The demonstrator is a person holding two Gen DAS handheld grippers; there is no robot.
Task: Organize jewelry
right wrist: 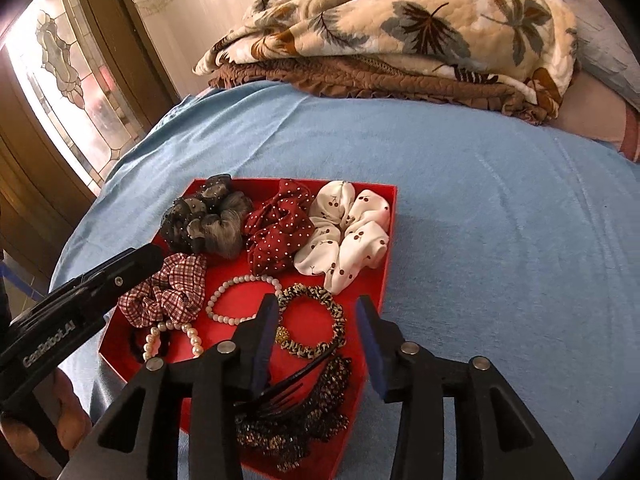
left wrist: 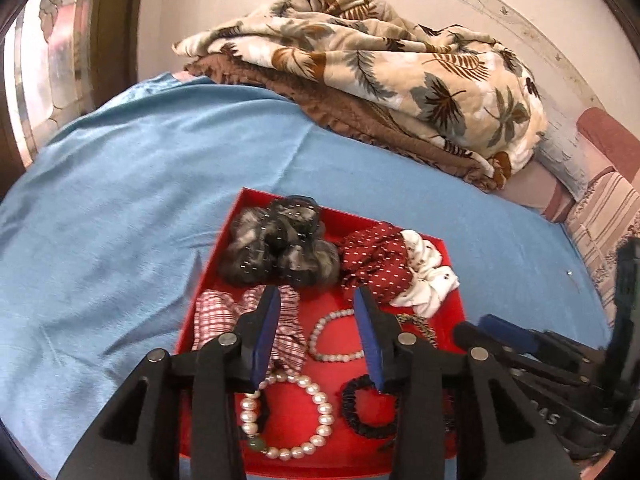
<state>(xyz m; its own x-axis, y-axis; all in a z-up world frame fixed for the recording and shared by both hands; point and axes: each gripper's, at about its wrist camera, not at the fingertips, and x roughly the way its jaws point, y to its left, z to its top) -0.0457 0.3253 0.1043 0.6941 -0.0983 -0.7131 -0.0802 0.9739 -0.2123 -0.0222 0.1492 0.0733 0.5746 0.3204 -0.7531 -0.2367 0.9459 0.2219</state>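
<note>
A red tray (left wrist: 452, 304) (right wrist: 390, 216) lies on the blue bedsheet. It holds a grey scrunchie (left wrist: 276, 248) (right wrist: 206, 222), a red dotted scrunchie (left wrist: 376, 260) (right wrist: 278, 228), a white cherry scrunchie (left wrist: 428, 276) (right wrist: 348, 236), a plaid scrunchie (left wrist: 216, 312) (right wrist: 168, 292), a small pearl bracelet (left wrist: 324, 340) (right wrist: 236, 284), a large pearl bracelet (left wrist: 316, 404) (right wrist: 170, 334), a leopard hair tie (right wrist: 320, 320), a black hair tie (left wrist: 356, 412) and a black beaded comb clip (right wrist: 304, 408). My left gripper (left wrist: 316, 296) is open above the small pearl bracelet. My right gripper (right wrist: 318, 304) is open above the leopard tie.
The blue bedsheet (left wrist: 120, 220) (right wrist: 500, 220) covers the bed around the tray. A folded leaf-print blanket (left wrist: 380, 64) (right wrist: 420, 24) lies at the far side. A stained-glass window (right wrist: 68, 68) is at the left. A striped pillow (left wrist: 600, 216) is at the right.
</note>
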